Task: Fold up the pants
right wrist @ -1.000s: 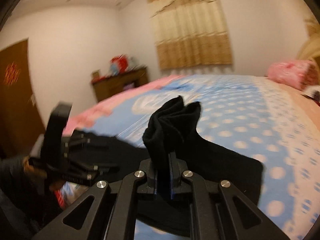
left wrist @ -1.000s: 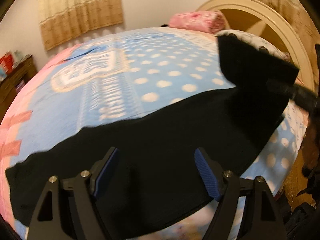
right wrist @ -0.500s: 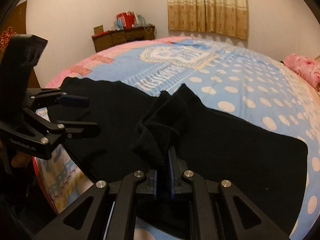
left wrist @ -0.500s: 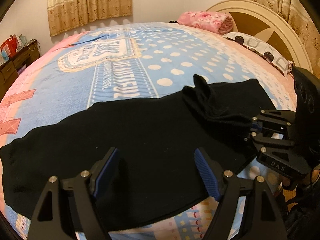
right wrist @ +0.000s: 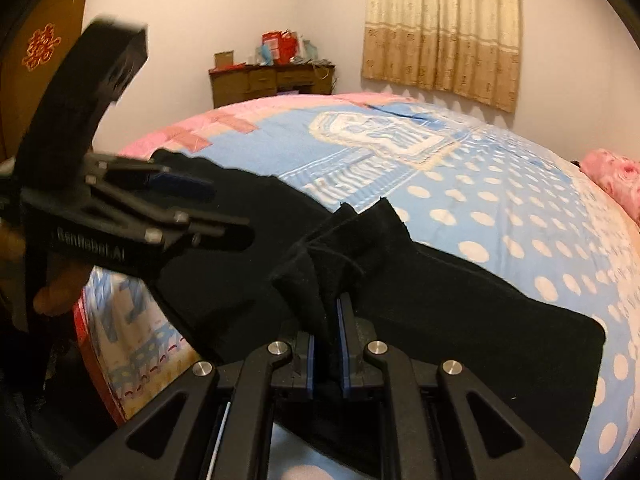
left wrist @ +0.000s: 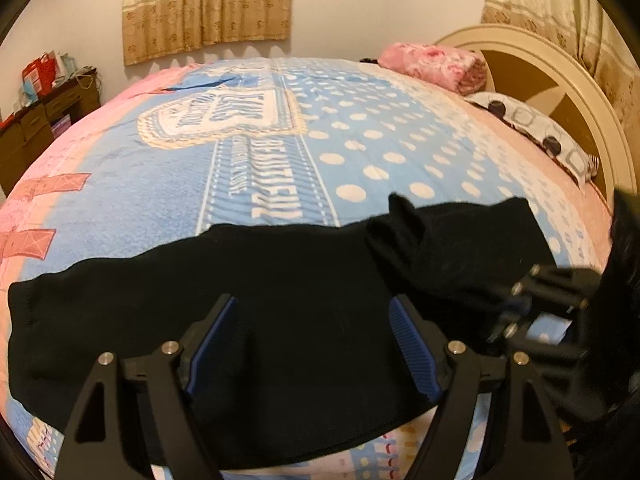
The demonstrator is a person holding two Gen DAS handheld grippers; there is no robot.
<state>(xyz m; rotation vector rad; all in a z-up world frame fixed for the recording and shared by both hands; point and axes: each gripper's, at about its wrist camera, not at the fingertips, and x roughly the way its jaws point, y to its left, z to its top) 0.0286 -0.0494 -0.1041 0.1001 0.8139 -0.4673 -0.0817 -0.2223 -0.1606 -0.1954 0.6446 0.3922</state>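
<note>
The black pants (left wrist: 280, 300) lie spread along the near edge of the bed (left wrist: 360, 140), on its blue dotted blanket (right wrist: 500, 184). I have one bunched corner of them (right wrist: 352, 248) pinched in my right gripper (right wrist: 327, 320), jaws clamped tight on the cloth and raised a little off the rest, so I judge I can carry that end across for a fold. My left gripper (left wrist: 312, 340) hovers over the middle of the fabric with its jaws wide apart, gripping nothing, placed, I think, to pin or catch the cloth when the fold comes over.
</note>
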